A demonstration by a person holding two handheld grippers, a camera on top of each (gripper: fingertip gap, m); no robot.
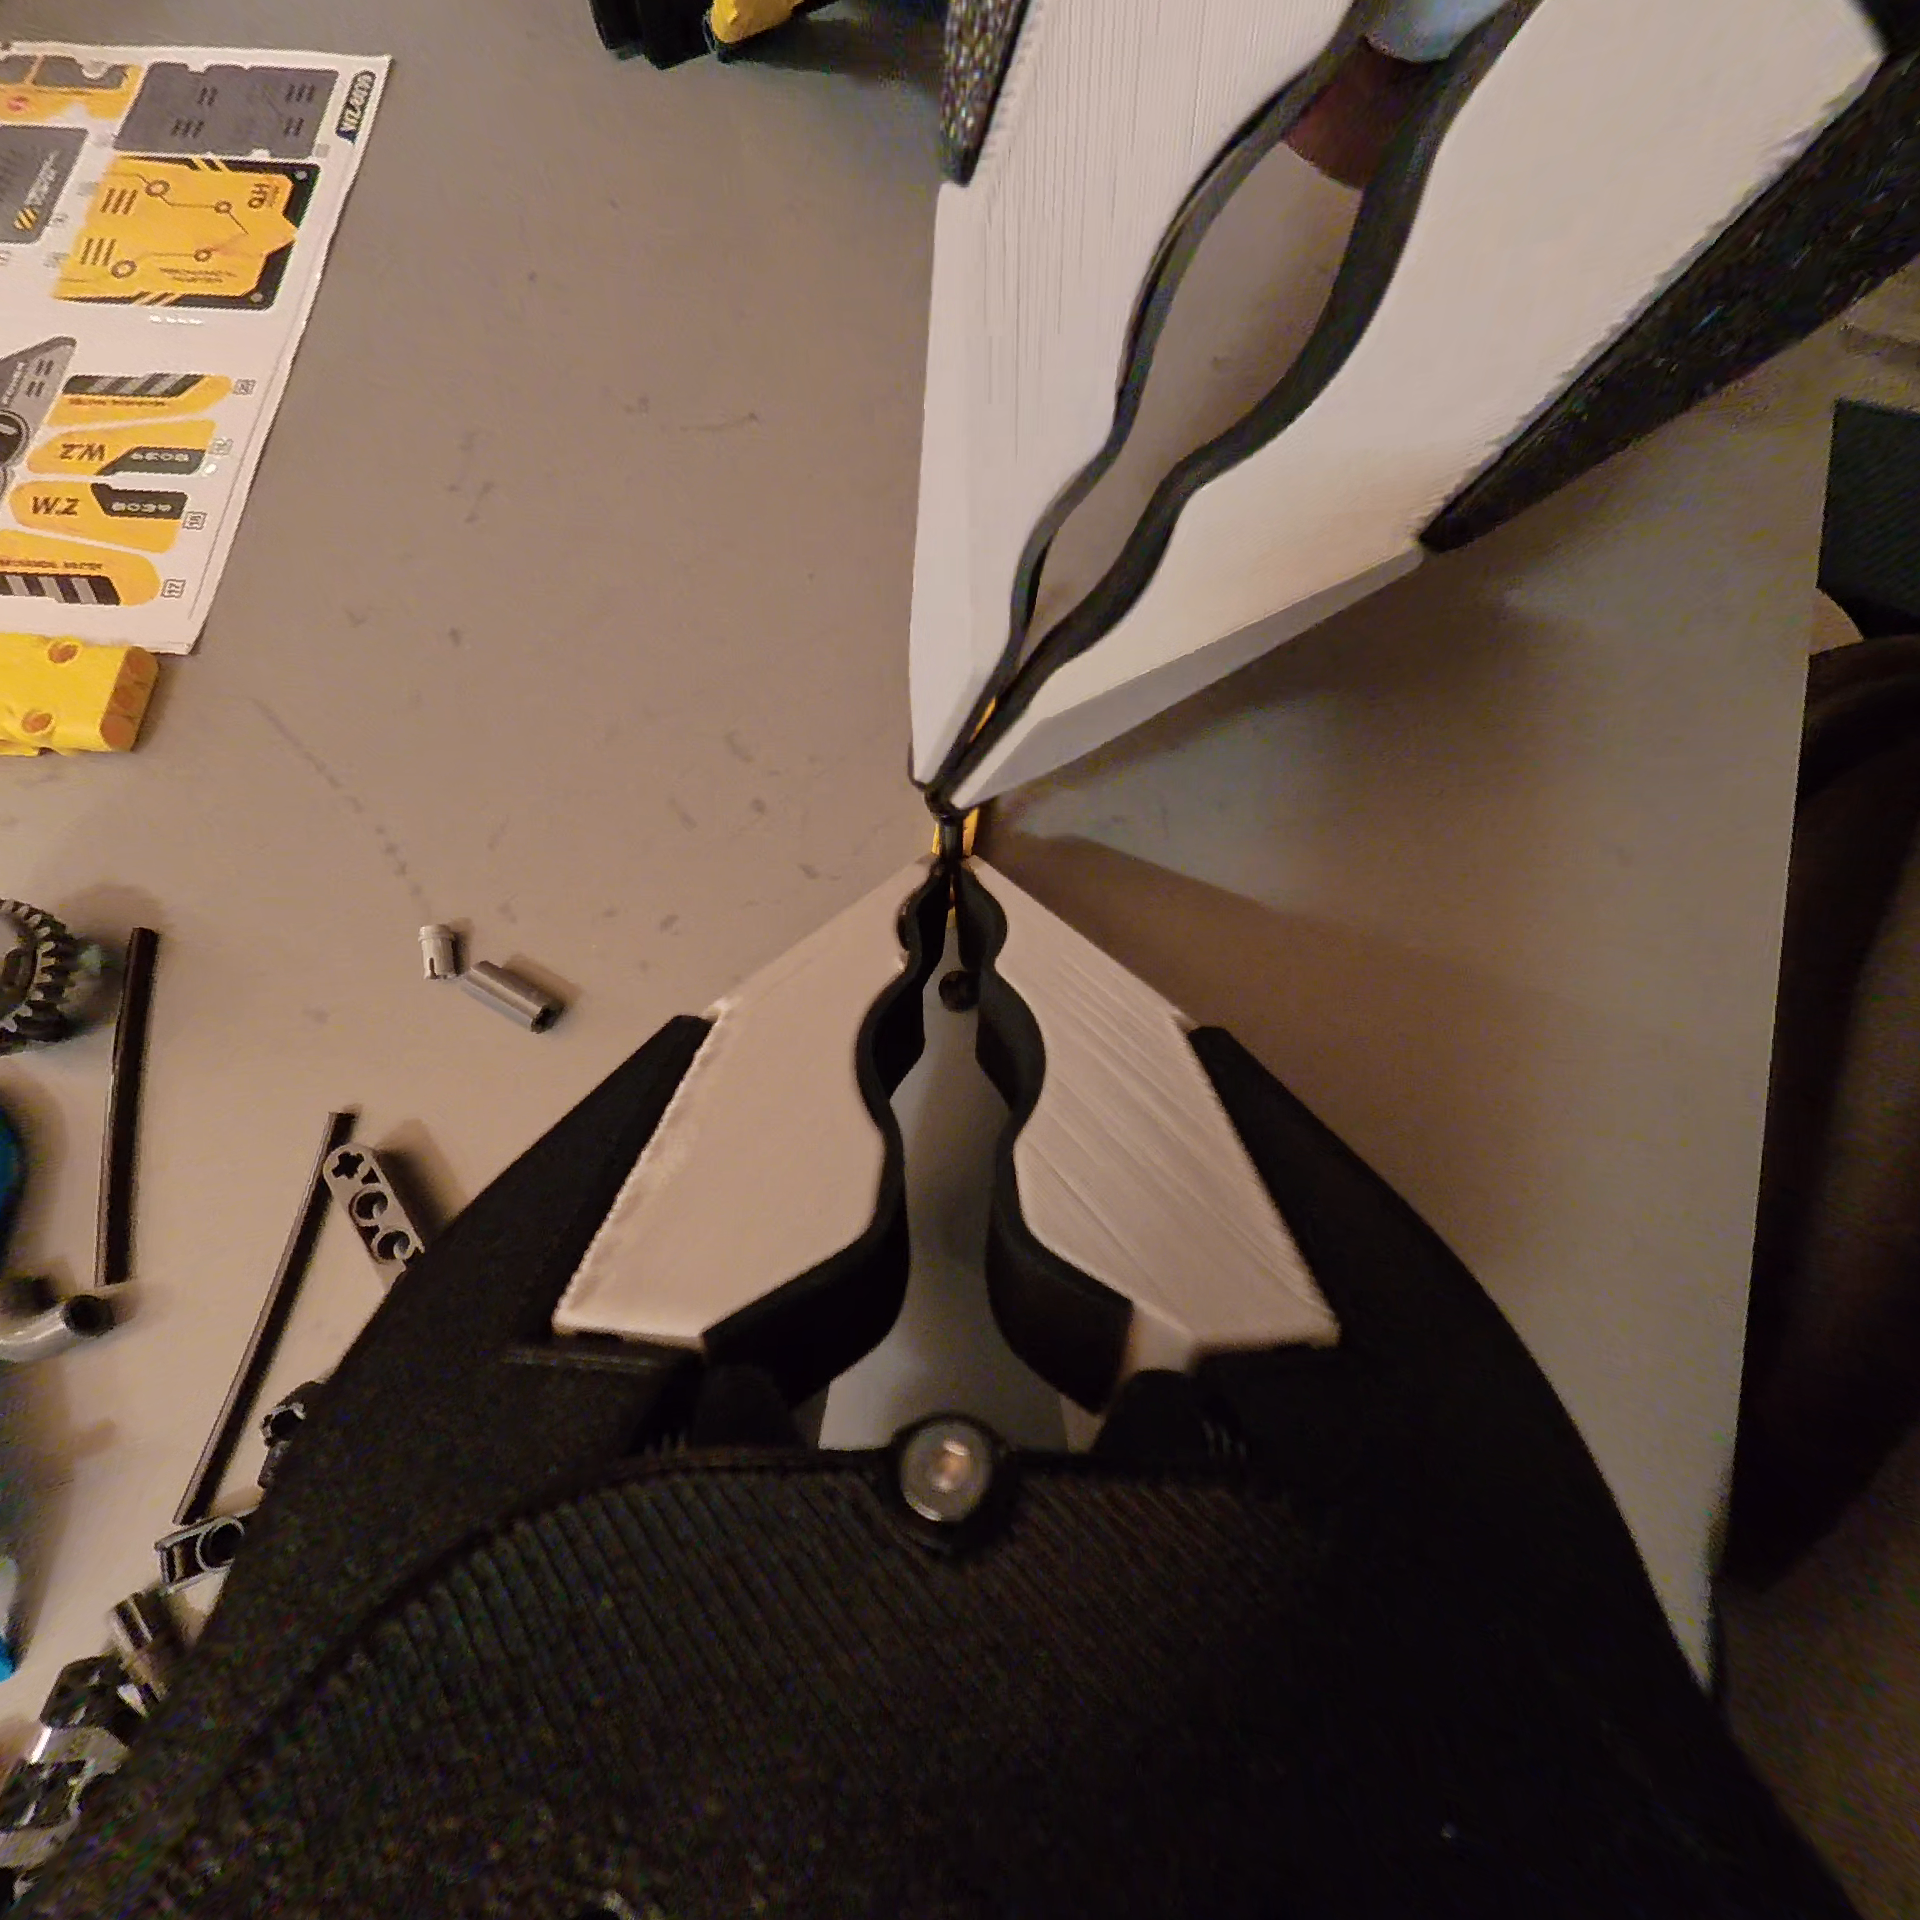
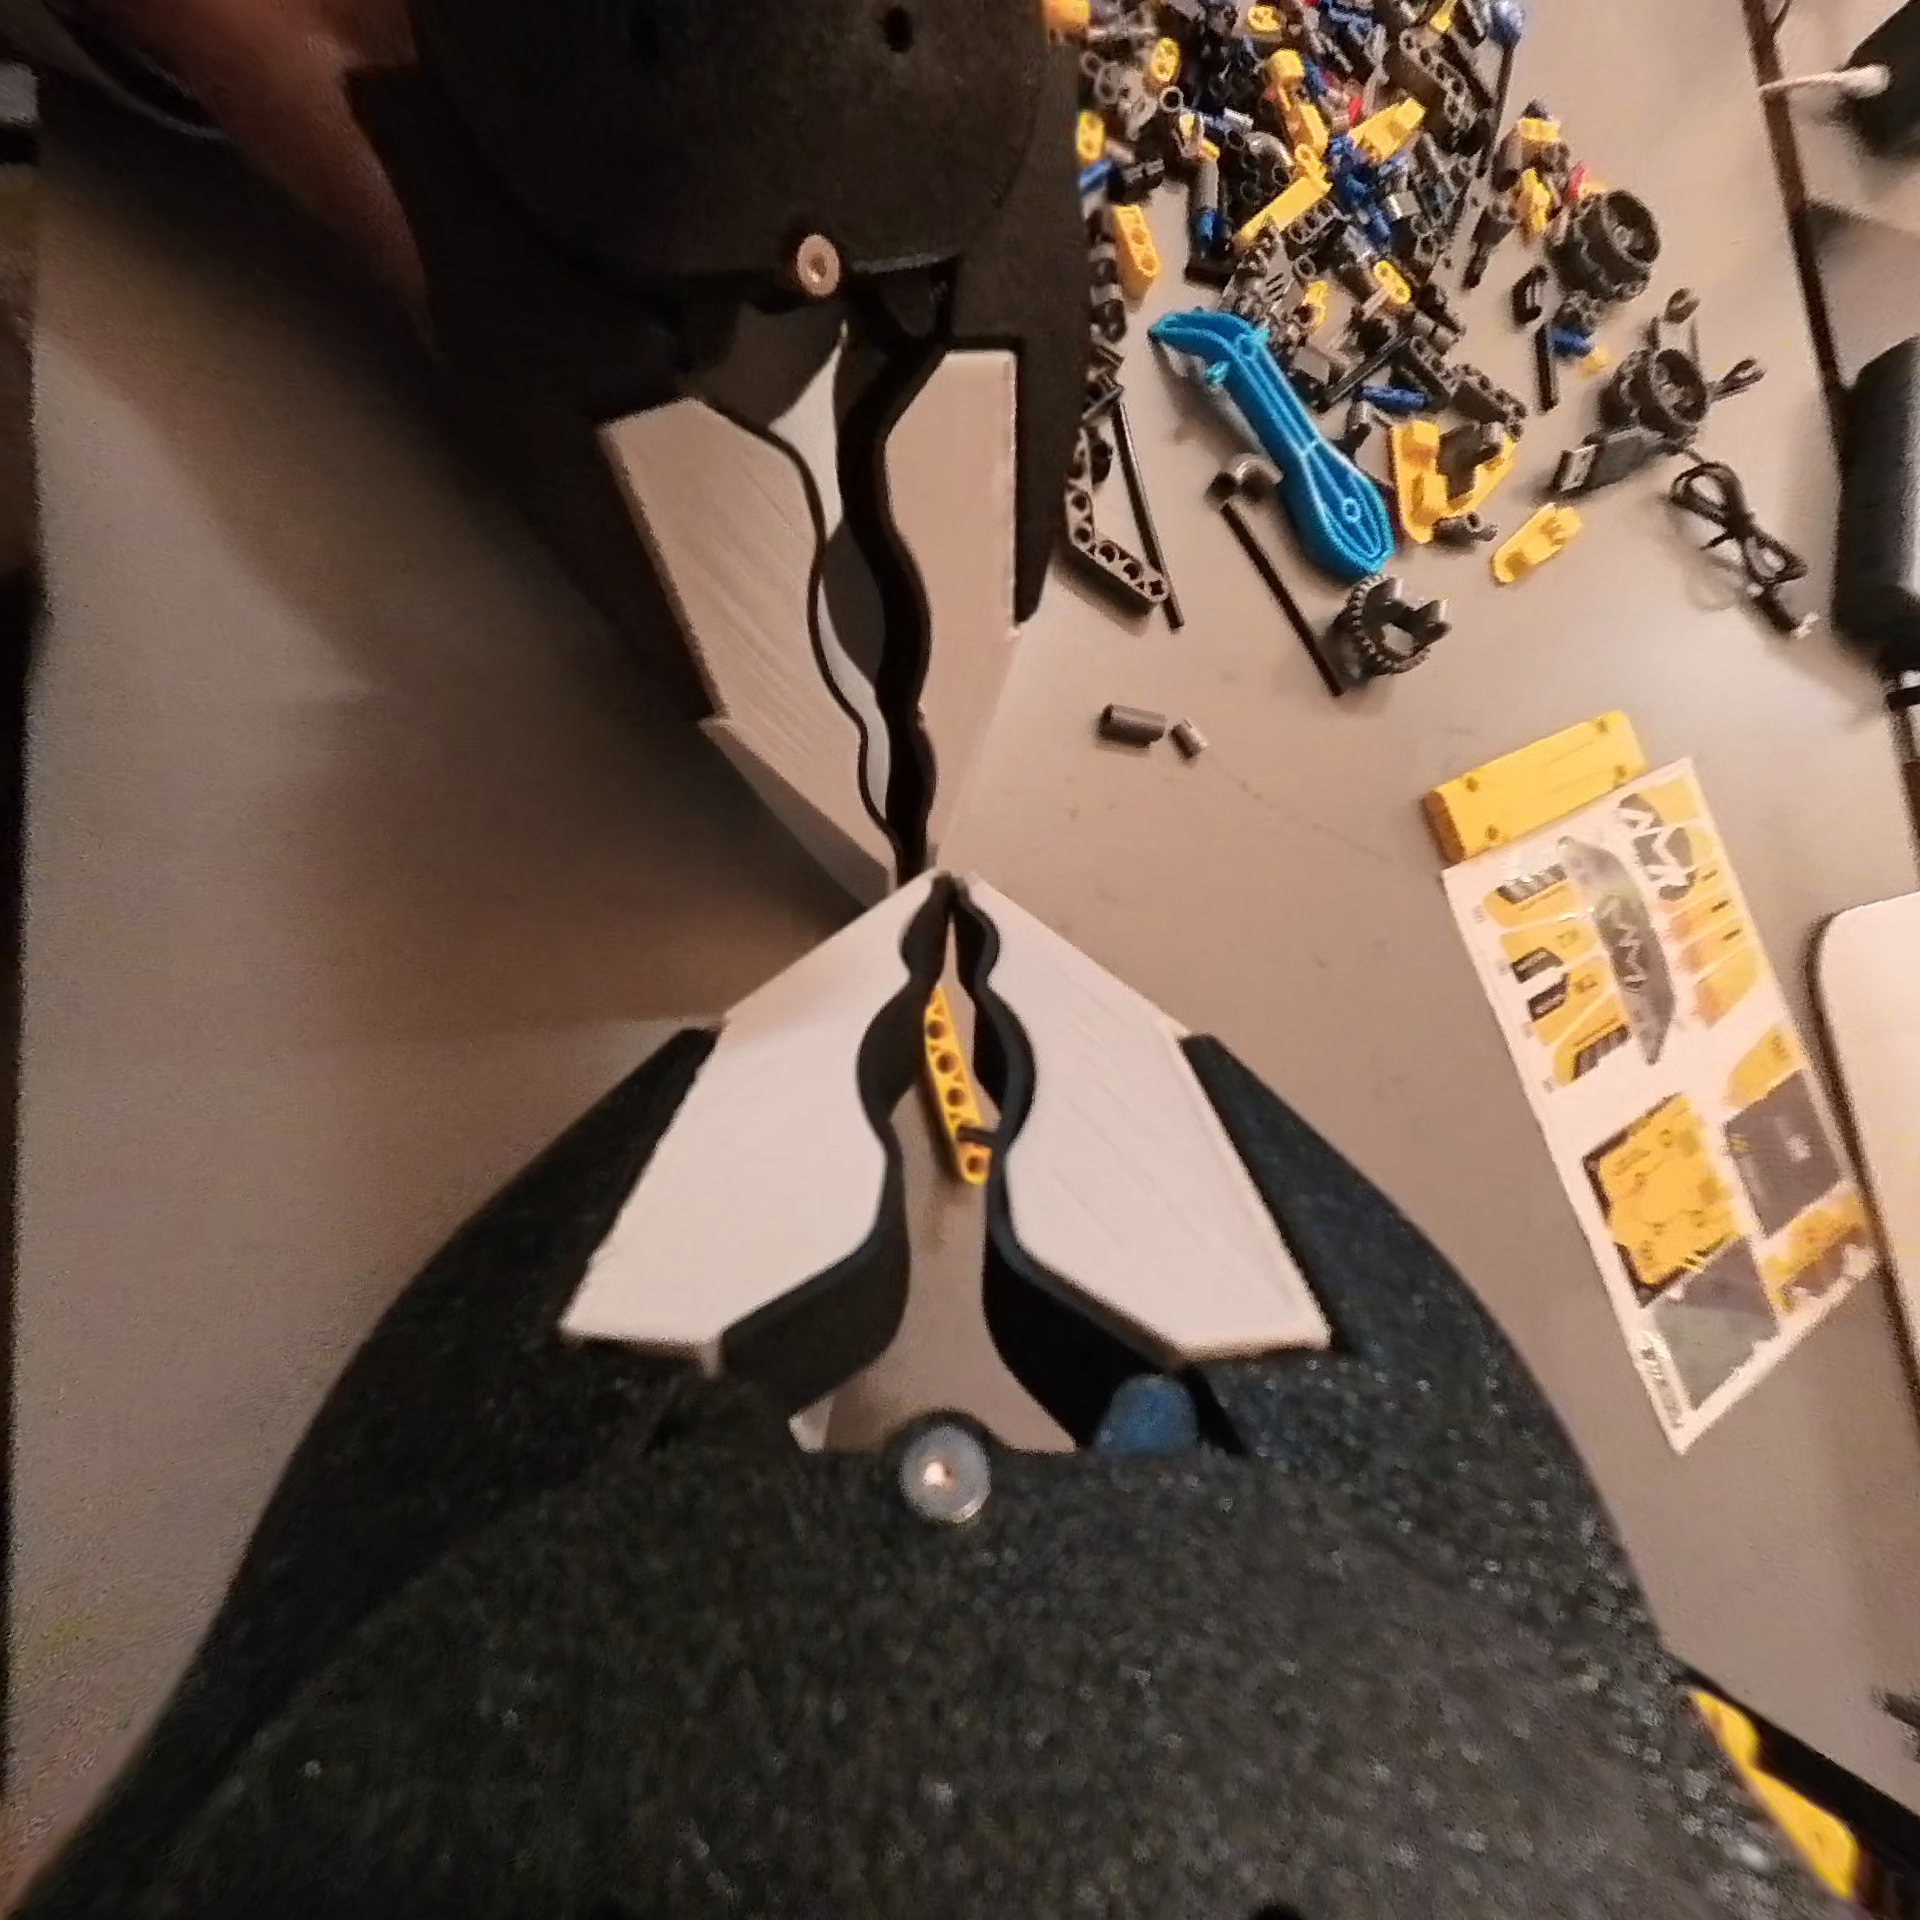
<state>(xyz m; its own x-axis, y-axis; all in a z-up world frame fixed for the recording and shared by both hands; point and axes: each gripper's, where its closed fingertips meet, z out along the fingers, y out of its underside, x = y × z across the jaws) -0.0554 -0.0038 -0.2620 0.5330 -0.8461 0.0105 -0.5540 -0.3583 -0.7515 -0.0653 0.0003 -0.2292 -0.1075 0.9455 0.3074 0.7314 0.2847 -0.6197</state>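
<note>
grey worktop (image 2: pixel 1299 831) is spreading out beneath us, scuffed and dim, with a heap of small building pieces (image 2: pixel 1403 187) lying toward its far edge in the right wrist view. we are holding the right gripper (image 2: pixel 948 894) pinched narrow on a yellow beam (image 2: pixel 951 1081), a thin strip pierced with a row of holes, running lengthwise between the pads. the left gripper (image 1: pixel 951 883) is meeting it tip to tip, its jaws drawn nearly together on a sliver of the same yellow, with a small black pin (image 1: pixel 954 987) showing in its gap; we cannot tell how firmly it is gripping.

we are judging the beam light, stiff and smooth-sided, so it is likely to twist or slip if pinched at one end only; the flat faces near its middle look the surest hold.

a sticker sheet (image 2: pixel 1662 1122) is lying beside a yellow block (image 2: pixel 1538 784) toward the right edge, two grey sleeves (image 1: pixel 488 982) are sitting near the grippers, and a blue tool (image 2: pixel 1288 447) is lying beside the heap.
</note>
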